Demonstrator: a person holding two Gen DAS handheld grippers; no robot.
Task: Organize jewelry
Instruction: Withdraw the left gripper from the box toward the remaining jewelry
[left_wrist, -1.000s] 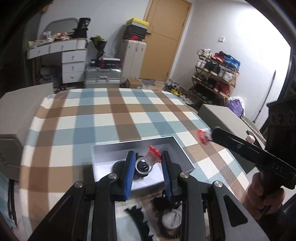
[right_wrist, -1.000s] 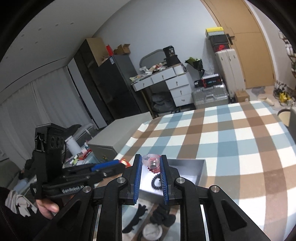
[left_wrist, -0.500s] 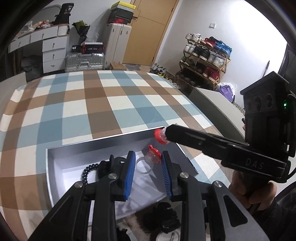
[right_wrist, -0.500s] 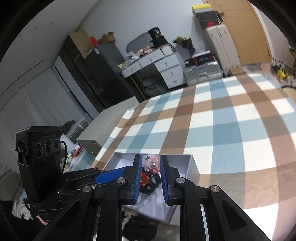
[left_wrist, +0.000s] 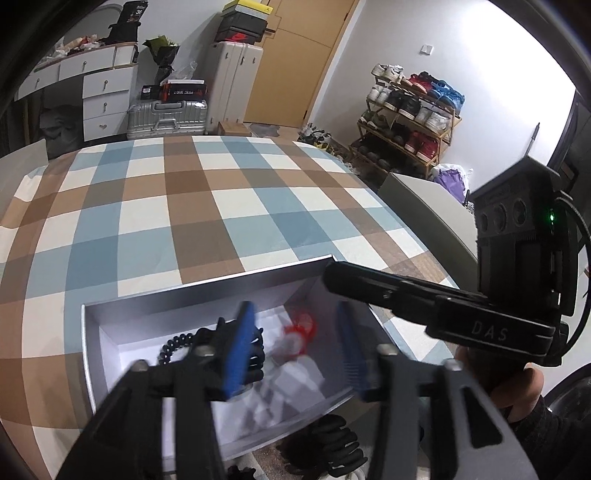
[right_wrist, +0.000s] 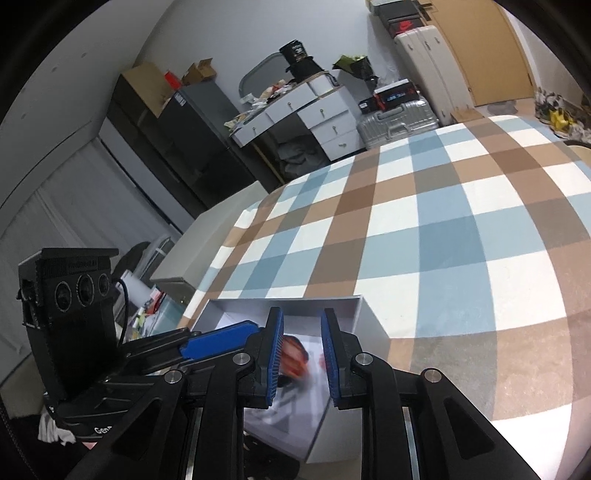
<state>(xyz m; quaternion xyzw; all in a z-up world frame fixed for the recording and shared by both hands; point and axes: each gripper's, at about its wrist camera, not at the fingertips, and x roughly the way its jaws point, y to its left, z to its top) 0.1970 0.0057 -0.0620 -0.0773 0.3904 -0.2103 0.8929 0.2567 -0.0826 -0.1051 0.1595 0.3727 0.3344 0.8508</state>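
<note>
Both claws over one grey box (left_wrist: 207, 295) on the checked surface (left_wrist: 192, 206). Left claw (left_wrist: 295, 350) opening, one red-topped ring (left_wrist: 299, 332) loose between. Right claw (right_wrist: 302, 354) opening too, red ring (right_wrist: 293, 354) blurred at nine o'clock. One black beaded strand (left_wrist: 177, 341) inside.

Far half of checked tablecloth (left_wrist: 207, 206): bare, free to pass
Box (left_wrist: 99, 321) at near edge: black beads (left_wrist: 177, 341), red-topped ring (left_wrist: 295, 332) inside
Over box: both grippers crowd
</note>
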